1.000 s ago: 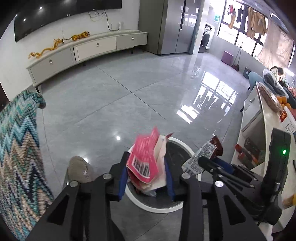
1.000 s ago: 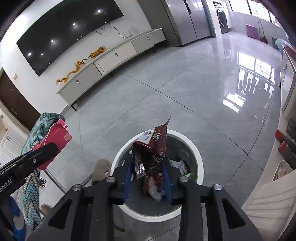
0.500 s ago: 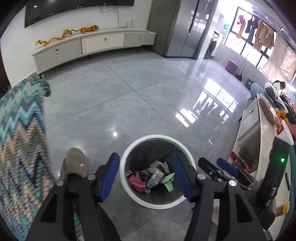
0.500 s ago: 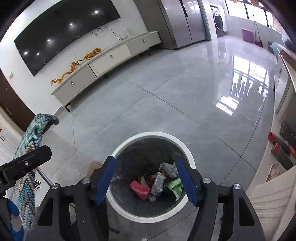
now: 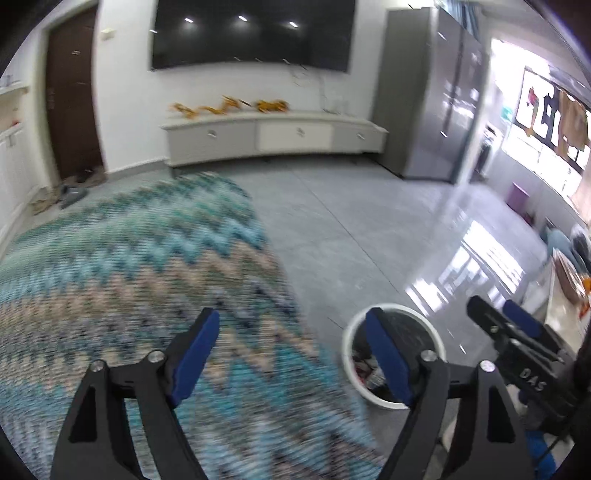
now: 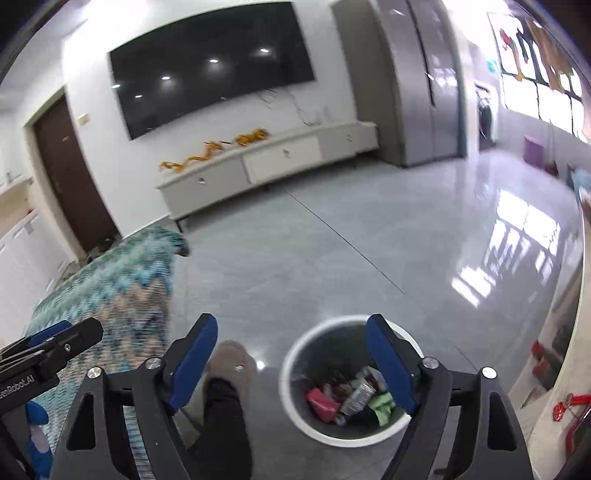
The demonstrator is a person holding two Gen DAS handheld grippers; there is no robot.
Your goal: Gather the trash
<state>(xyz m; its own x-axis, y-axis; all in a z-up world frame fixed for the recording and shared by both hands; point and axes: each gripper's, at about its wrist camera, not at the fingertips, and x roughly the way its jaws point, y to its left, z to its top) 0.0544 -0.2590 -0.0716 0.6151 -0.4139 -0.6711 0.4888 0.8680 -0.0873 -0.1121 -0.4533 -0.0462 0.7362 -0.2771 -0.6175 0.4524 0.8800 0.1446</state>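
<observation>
Both tongs are spread wide with nothing between their blue pads. In the right wrist view the right tongs (image 6: 291,363) hang above the white-rimmed trash bin (image 6: 295,404), which sits on the floor at about five o'clock. Inside it lie the wrappers (image 6: 349,397): a pink packet, a silvery one and a green one among them. A slippered foot (image 6: 231,363) stands just beside the bin at its nine o'clock.

In the left wrist view the left tongs (image 5: 291,360) point over a zigzag-patterned blanket (image 5: 129,266), blurred by motion, with the bin at four o'clock. Farther off, at twelve o'clock, stand the TV cabinet (image 5: 273,138) and wall-mounted TV (image 5: 251,33).

Judging from this, the drop step looks finished, and the step in hand is turning to find more trash. The next move calls for spotting a loose piece, none being visible here, then lining up released tongs around it.
</observation>
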